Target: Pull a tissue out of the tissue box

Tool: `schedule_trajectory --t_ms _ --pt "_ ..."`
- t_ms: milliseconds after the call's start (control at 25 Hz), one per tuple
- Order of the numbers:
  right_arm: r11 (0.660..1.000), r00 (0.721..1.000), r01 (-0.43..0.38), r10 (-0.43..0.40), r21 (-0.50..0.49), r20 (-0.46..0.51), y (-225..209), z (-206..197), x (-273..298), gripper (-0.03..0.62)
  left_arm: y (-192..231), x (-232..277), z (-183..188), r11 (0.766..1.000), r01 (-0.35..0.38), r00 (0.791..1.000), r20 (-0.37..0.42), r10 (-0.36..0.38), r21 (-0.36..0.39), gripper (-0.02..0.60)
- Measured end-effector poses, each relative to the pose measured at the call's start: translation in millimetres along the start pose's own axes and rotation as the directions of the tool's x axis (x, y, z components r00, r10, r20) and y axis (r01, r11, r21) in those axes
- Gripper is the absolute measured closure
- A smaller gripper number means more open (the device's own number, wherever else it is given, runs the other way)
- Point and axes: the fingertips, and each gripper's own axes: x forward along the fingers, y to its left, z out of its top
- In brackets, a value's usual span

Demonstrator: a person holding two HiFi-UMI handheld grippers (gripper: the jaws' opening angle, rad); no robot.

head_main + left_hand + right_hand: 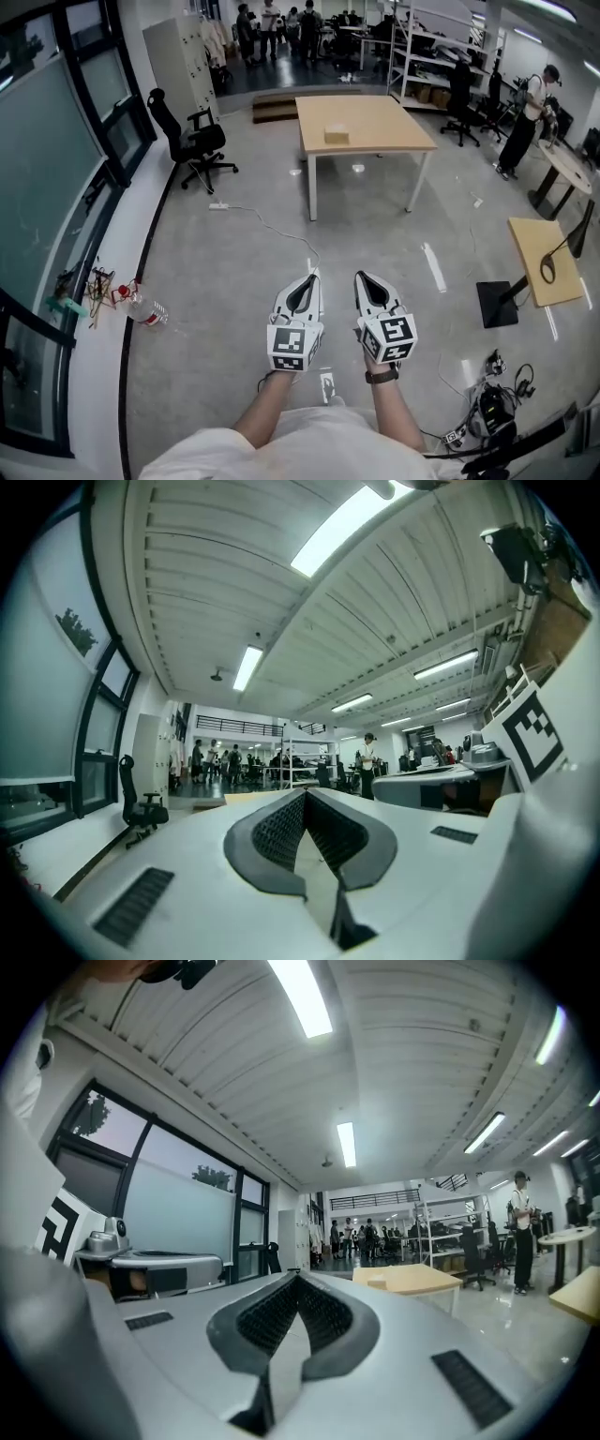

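Observation:
The tissue box (336,136), small and tan, sits on a light wooden table (375,117) far ahead across the grey floor. In the right gripper view the tissue box (378,1281) shows small, on the table (417,1281), just right of the jaws. Both grippers are held level, side by side in front of the person, far short of the table. The left gripper (311,277) is shut with nothing in it, its tips meeting (305,794). The right gripper (362,277) is also shut and empty (298,1279).
A black office chair (192,141) stands at the left by the window wall. A white cable (272,230) runs over the floor toward the table. A plastic bottle (148,311) lies at the left; a small table (544,258) and cable clutter (492,403) are at the right. People stand far back.

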Motion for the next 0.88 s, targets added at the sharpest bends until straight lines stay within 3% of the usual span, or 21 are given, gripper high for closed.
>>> schedule_trajectory --t_ms 160,320,520,760,880 --pt "1.000 1.000 0.010 -0.010 -0.002 0.008 -59.9 -5.7 7.9 0.594 -22.3 45.0 -0.6 0.999 -0.034 0.999 0.002 0.034 0.032 0.580" --pt "1.000 1.000 0.014 -0.014 0.006 -0.013 -90.5 -21.8 25.2 0.594 -24.8 68.7 -19.1 0.997 -0.051 0.997 -0.048 0.054 0.049 0.580" --pt "0.999 0.999 -0.034 0.034 0.005 0.001 -98.3 -33.1 66.4 0.594 2.2 99.4 -47.3 0.997 -0.081 0.990 -0.113 0.082 0.013 0.580" --pt "0.999 1.000 -0.008 0.008 -0.033 -0.007 -139.3 -48.0 138.5 0.594 35.8 181.0 -74.8 0.999 -0.041 0.993 -0.112 0.039 -0.014 0.580" --pt "0.999 0.999 -0.003 0.001 -0.043 -0.033 -148.6 -53.2 197.9 0.594 80.5 225.5 -78.0 1.000 -0.026 0.995 -0.094 0.024 -0.018 0.580"
